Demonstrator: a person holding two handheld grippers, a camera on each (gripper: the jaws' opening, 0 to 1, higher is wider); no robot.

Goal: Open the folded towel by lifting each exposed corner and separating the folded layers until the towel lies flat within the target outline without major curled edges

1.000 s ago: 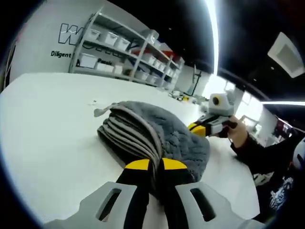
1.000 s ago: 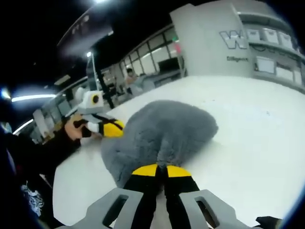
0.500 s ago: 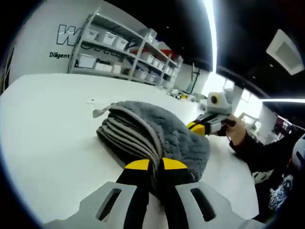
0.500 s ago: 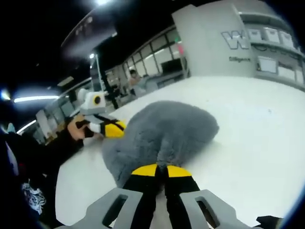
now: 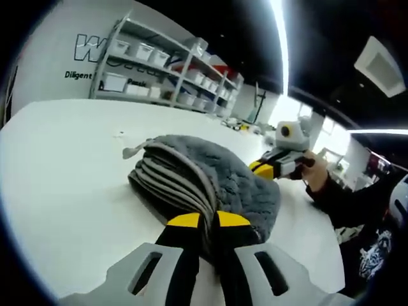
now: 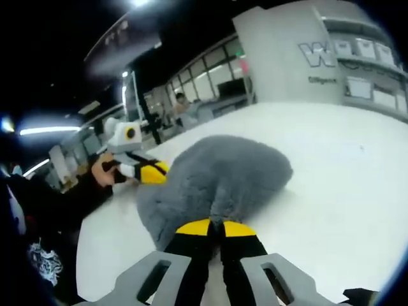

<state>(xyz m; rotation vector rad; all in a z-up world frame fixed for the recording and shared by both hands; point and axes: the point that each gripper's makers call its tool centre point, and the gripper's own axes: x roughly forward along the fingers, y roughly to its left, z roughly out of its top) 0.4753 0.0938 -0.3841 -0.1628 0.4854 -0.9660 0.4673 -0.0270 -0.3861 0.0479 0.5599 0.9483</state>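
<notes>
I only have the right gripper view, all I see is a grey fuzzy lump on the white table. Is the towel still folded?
Observer: Yes. In the left gripper view the towel shows a stack of folded layers along its near edge.
Operator: Is the left gripper holding any of it?
Observer: Its jaws are shut on the towel's near edge, at the folds; left gripper.
Operator: Any loose corner I can't see?
Observer: A small tab sticks out on the white table at the towel's far side in that view.
Operator: What's behind it?
Observer: Shelving with white bins against the wall.
</notes>
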